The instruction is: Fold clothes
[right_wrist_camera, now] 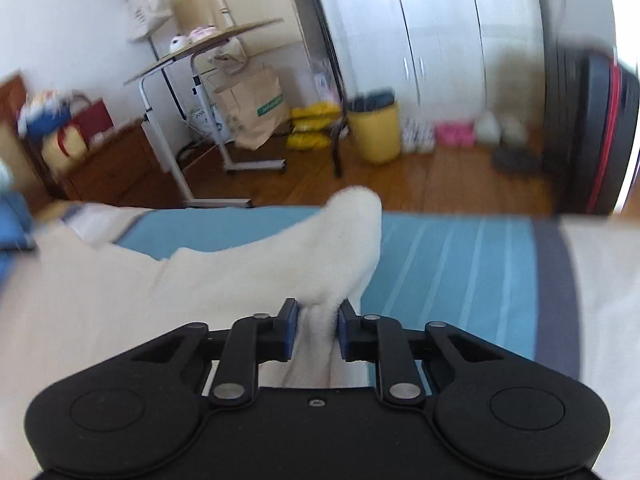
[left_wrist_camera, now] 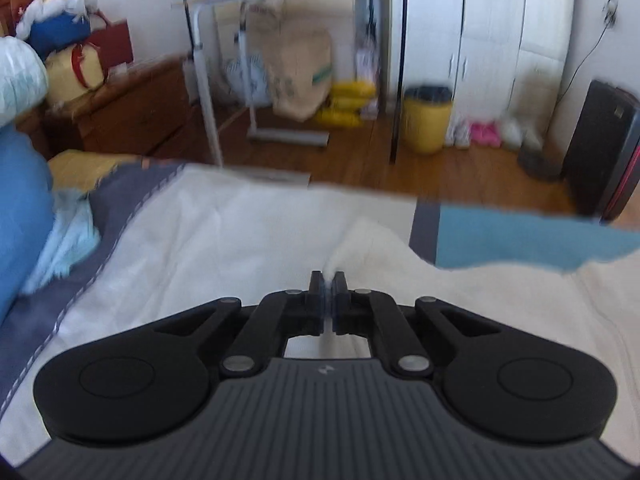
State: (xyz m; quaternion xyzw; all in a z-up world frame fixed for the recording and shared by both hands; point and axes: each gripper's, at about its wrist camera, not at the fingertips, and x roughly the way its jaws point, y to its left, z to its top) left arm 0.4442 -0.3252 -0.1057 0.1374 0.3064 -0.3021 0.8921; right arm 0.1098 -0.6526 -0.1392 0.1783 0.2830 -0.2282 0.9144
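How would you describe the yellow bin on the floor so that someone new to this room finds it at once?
Start at the white wardrobe on the far wall and look down to the wooden floor at its foot. The yellow bin stands there, between a stack of yellow bags and a row of shoes. It alone is a round tub with a dark liner at its rim.

The left gripper (left_wrist_camera: 328, 280) points toward 12 o'clock, its fingers (left_wrist_camera: 316, 286) pressed nearly together on a thin pinch of cream garment (left_wrist_camera: 500, 300). The right gripper (right_wrist_camera: 318, 312) also points toward 12 o'clock, fingers (right_wrist_camera: 289, 326) set wider, clamping a thick bunch of it.
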